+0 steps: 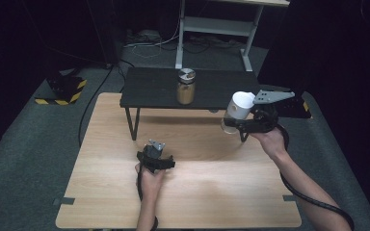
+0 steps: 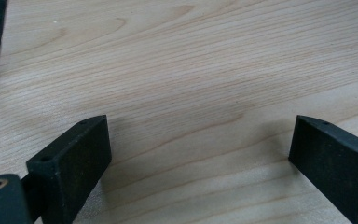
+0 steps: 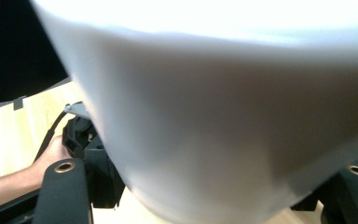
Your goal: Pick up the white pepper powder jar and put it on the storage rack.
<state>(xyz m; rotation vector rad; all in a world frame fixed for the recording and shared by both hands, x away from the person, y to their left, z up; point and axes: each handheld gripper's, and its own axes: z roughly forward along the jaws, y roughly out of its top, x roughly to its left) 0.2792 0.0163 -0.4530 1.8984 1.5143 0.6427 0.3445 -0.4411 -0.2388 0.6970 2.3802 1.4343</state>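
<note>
The right claw (image 1: 236,122) clamps a white jar (image 1: 238,109), seemingly tilted, above the counter (image 1: 197,192) beside a black shelf (image 1: 154,89), where a slip or knock against the shelf edge could drop it, while the left claw (image 1: 155,148) rests wide open and empty.

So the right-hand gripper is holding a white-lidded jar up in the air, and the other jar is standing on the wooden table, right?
Not quite. The right gripper does hold the white-lidded jar in the air, but the other jar stands on the small black shelf at the far side, not on the wooden table itself. The high view shows this.
</note>
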